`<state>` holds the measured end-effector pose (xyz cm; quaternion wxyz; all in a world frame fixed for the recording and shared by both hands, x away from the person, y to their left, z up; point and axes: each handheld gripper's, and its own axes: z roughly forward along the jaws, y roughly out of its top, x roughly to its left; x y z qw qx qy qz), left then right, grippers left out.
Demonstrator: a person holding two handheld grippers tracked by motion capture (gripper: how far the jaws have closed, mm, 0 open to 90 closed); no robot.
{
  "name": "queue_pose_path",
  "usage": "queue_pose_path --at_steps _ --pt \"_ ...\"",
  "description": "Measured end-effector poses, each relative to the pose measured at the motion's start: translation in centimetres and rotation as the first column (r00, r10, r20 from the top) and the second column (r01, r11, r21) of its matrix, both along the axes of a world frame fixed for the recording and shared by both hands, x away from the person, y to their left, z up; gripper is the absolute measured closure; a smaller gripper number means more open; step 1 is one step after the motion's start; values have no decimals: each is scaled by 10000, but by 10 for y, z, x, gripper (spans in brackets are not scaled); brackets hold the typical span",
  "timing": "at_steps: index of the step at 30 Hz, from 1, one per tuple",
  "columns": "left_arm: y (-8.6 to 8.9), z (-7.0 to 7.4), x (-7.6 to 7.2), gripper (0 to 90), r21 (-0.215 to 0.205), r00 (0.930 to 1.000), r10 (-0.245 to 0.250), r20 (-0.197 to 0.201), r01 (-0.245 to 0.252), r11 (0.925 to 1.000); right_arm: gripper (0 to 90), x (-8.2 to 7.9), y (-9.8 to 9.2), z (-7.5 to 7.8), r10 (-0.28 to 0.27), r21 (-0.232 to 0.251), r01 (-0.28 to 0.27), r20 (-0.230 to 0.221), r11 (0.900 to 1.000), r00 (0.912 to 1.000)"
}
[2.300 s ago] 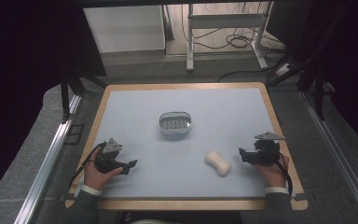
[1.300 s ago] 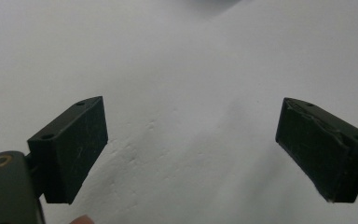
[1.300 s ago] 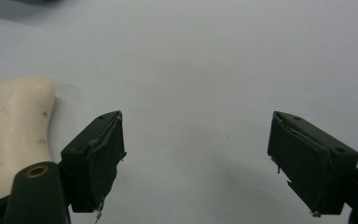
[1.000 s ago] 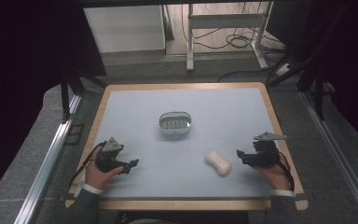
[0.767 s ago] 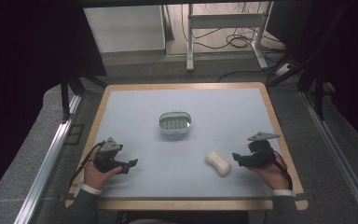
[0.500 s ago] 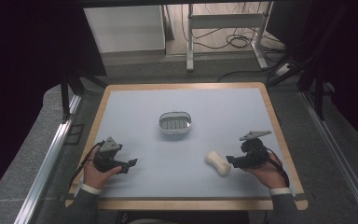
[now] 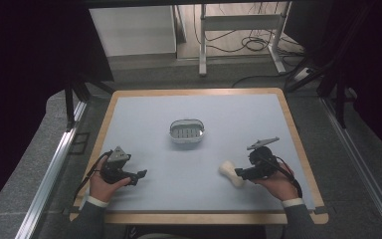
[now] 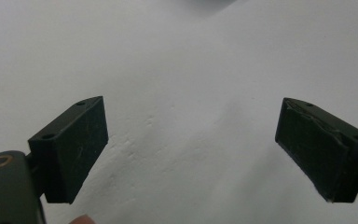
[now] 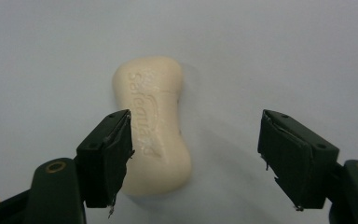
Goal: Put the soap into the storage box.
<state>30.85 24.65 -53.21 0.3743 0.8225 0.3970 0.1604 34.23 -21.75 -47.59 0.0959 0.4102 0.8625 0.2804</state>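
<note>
my right gripper (image 9: 193,158) sits at the soap (image 9: 154,123), jaws half wide and just been closing, with nothing pinched yet. the soap lies flat on the table (image 7: 144,114), near the right front, well apart from the dish (image 7: 186,132). its near end is off toward one jaw, the other jaw over bare table. if i close like this, i think that jaw nudges the bar aside and it slips. my left gripper (image 8: 193,154) rests wide and empty.

The bench (image 7: 144,112) has a pale blue top with a wooden edge. On it lie a soap bar (image 7: 231,174) near right and a small dish (image 7: 186,132) in the middle.
</note>
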Motion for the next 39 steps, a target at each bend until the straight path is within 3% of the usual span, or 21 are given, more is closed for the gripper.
queue_pose_path --at_steps 18,28,38,39 --pt "0 1 -1 97 58 10000 -25 44 25 10000 278 3 27 -2 552 -510 -578 -506 9970 9972" --pt "-1 1 -1 97 52 10000 -40 57 39 10000 289 4 39 -8 814 -1152 -914 -888 9891 9927" --pt "-2 0 0 97 80 10000 -76 18 75 9999 323 7 47 -13 713 -1597 -923 -1327 9828 9886" --pt "-2 0 0 97 69 10000 -95 12 95 9999 339 10 50 -14 609 -1829 -858 -1378 9794 9886"
